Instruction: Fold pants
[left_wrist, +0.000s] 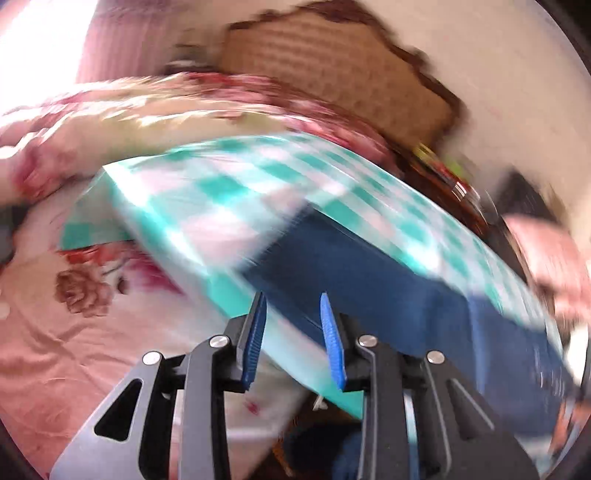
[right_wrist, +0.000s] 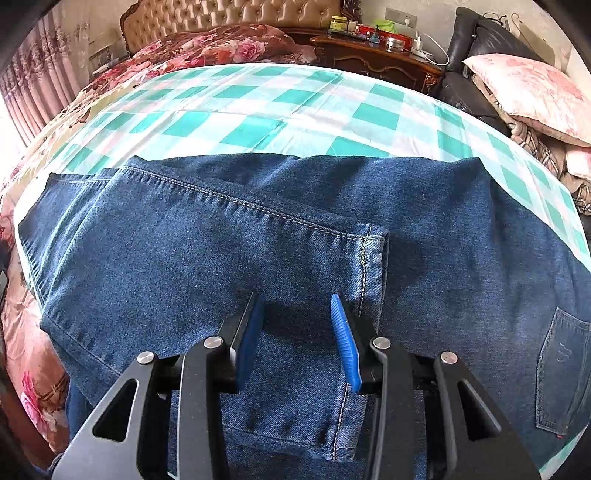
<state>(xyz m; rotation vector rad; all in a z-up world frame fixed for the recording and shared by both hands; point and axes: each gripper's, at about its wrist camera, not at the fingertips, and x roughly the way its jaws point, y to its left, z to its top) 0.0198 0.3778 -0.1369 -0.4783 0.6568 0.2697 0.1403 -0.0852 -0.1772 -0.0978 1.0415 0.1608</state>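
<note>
Right wrist view: right tongs (right_wrist: 297, 338) spread, empty, over folded jeans (right_wrist: 229, 258) on checked sheet (right_wrist: 258, 110); hem (right_wrist: 375, 266) at 1 o'clock, long axis 9-to-3. Left tongs (left_wrist: 293, 338) spread, empty, jeans at 2 o'clock; right nearer.

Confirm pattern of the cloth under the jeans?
Teal-and-white checked cloth, under the blue jeans; clearest in the right wrist view.

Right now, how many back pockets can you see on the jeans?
1. A single back pocket shows on the jeans, at the far right edge of the right wrist view, right of the right tongs. Folded layers may hide another.
</note>
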